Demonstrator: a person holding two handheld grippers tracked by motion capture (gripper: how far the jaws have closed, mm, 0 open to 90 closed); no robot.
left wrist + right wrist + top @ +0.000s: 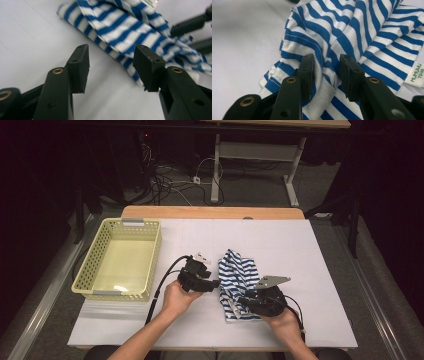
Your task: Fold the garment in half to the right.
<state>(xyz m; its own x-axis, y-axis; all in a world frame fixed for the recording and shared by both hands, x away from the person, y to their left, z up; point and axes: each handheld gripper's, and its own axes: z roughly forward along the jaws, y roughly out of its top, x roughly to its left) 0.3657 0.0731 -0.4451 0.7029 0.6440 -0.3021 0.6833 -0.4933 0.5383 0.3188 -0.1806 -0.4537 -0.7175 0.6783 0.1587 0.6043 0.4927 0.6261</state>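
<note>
A blue-and-white striped garment [239, 275] lies crumpled on the white table top [300, 250], just right of the middle. My left gripper [216, 283] points at the garment's left edge. In the left gripper view the left gripper [111, 65] stands open over bare table, with the striped cloth [120, 32] just beyond its tips. My right gripper [241, 300] rests on the garment's near part. Seen from the right gripper view, my right gripper [327, 75] has its jaws apart, with a raised fold of the cloth [362, 30] between them and the pads not pressing it.
A yellow plastic basket [154, 260] stands on the table's left side. A white label [415, 75] with green print is sewn to the garment. A second table and loose cables are on the floor beyond the far edge.
</note>
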